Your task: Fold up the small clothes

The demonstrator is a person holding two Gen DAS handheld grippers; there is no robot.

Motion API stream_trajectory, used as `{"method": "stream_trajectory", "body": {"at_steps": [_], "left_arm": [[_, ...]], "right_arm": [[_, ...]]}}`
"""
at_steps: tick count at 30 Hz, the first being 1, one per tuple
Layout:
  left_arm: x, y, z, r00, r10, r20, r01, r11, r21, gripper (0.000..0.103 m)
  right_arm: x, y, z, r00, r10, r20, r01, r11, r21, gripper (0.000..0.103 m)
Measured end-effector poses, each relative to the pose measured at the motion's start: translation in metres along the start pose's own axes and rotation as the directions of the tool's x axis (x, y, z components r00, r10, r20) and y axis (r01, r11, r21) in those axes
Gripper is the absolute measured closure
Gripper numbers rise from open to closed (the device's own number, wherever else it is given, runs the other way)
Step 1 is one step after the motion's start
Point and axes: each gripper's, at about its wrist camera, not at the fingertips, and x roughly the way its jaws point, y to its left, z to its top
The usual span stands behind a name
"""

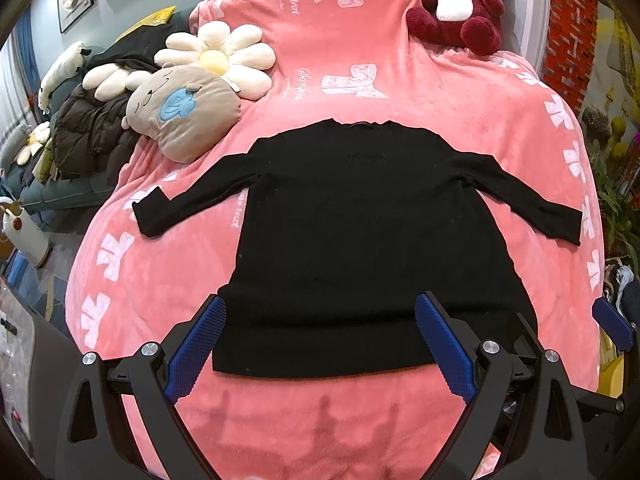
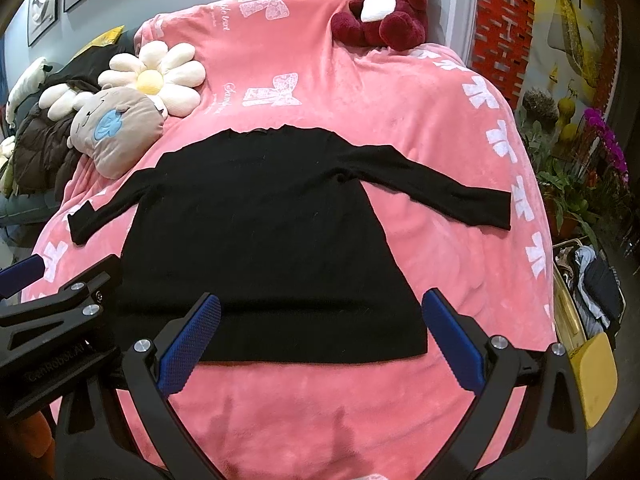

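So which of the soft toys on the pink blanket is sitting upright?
The dark red and white plush bear at the far end of the blanket. It sits upright, while the flower cushion and the beige face pillow lie flat beside the sweater.

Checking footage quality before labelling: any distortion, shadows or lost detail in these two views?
Left wrist view: strong fisheye bulge, dark corners; black sweater shows almost no texture; the open left hand-held gripper throws soft shadows on the pink blanket. Right wrist view: same bulge and flat black; shadows below the open right hand-held gripper.
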Motion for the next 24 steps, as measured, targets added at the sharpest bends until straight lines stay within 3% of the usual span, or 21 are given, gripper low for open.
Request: {"method": "stream_trajectory", "body": {"at_steps": [24], "left_arm": [[0.0037, 0.0030, -0.0017, 1.000, 0.006, -0.005, -0.006, 1.000, -0.004, 0.010]], "right_arm": [[0.0019, -0.0017, -0.0028, 1.000, 0.000, -0.003, 0.000, 1.000, 0.004, 0.005]]}}
